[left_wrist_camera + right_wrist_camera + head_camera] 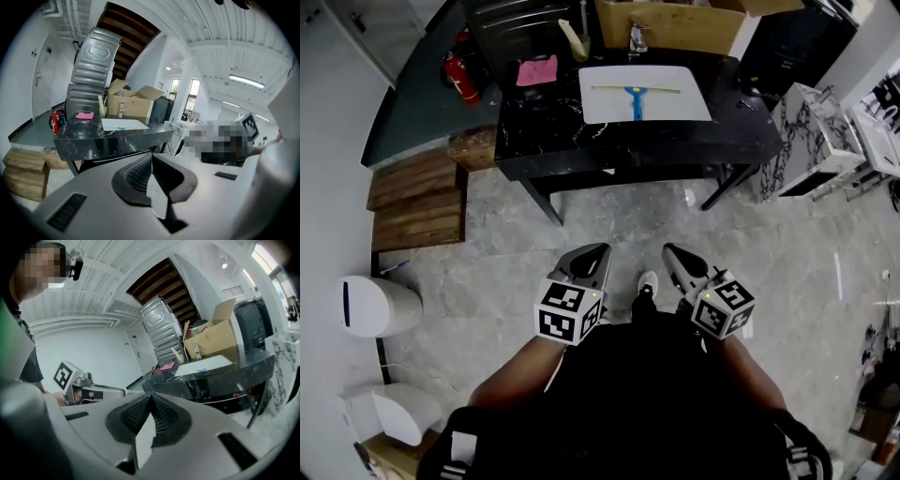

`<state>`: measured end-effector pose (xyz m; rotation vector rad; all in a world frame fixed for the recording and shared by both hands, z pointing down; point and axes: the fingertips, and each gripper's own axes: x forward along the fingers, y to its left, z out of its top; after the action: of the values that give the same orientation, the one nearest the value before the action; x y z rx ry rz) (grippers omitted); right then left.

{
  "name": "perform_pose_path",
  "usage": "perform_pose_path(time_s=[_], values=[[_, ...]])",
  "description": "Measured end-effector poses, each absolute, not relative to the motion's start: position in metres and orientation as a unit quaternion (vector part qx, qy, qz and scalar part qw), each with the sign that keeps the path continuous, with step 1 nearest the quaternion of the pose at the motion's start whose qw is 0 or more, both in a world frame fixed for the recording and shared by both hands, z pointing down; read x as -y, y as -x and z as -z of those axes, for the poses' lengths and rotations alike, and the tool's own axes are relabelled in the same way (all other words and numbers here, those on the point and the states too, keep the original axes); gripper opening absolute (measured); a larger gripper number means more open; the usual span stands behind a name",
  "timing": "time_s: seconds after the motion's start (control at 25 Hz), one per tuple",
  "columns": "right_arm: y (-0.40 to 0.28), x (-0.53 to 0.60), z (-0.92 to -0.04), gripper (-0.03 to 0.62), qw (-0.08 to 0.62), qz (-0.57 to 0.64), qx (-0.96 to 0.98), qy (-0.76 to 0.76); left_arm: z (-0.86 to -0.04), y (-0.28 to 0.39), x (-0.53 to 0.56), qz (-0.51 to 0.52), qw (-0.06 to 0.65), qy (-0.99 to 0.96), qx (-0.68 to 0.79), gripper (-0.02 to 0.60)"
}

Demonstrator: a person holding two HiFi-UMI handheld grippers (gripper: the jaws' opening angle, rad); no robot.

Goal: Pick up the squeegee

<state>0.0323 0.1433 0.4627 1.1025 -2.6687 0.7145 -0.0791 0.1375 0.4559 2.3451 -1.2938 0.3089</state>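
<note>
We stand on the grey floor (628, 220), back from the black marble table (544, 131), with a gripper in each hand held low and close to our body. The left gripper (596, 251) has its jaws pressed together with nothing between them; in its own view the ribbed pads meet at the tip. The right gripper (673, 251) is the same, closed tight and empty. Both point toward the table and are well apart from it.

The squeegee (636, 97) lies flat on a white sheet (675, 105) on the right part of the tabletop. Its blue handle points toward us, and its long blade runs left to right at the far end. A pink cloth (537, 71) lies left of the sheet. A cardboard box (675, 28) stands beyond the sheet, and a red fire extinguisher (461, 77) lies farther left, off the table.
</note>
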Motion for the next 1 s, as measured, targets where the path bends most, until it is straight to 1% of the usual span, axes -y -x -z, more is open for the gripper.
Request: perform_pose_path(time_s=[0.24,0.52,1.0], values=[[-0.061,-0.098,-0.465,0.009,0.080,-0.246,0.888,-0.380,-0.454,0.049,-0.098,-0.115,0.221,-0.851,0.462,0.017],[-0.086,-0.055,-0.464,0.009,0.078,-0.244,0.891,-0.374,-0.448,0.035,-0.045,-0.121,0.213,-0.842,0.481,0.017],[-0.119,0.012,-0.468,0.009,0.071,-0.250,0.903,-0.342,-0.444,-0.002,0.009,-0.131,0.209,-0.826,0.507,0.017]])
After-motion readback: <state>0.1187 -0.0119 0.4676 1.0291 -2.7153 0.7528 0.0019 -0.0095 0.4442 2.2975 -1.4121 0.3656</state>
